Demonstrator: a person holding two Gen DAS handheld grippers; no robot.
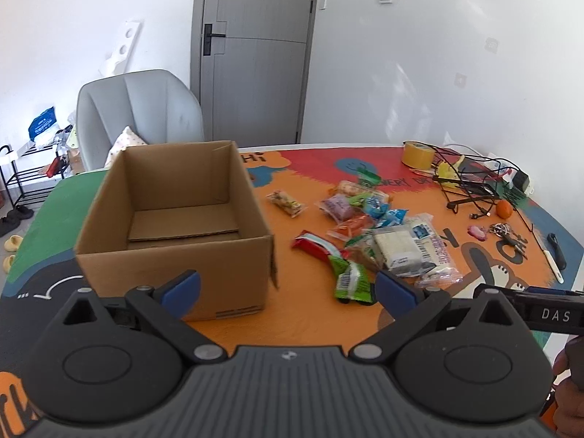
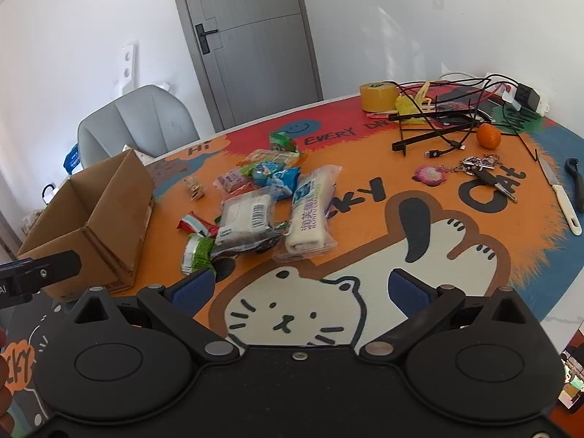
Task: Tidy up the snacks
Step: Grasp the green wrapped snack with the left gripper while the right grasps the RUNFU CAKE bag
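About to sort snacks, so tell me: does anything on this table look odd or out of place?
Yes. A knife, keys, an orange and tangled cables lie on the table beyond the snack pile; none are packaged snacks. The cardboard box is empty.

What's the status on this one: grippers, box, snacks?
Left gripper open, empty; right gripper open, empty. Cardboard box upright, nothing inside. Snack pile on the mat beside it, untouched. Nothing in the way.

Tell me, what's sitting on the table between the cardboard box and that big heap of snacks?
One small clear-wrapped snack lies alone on the orange mat between the cardboard box and the snack pile. The left wrist view shows it best.
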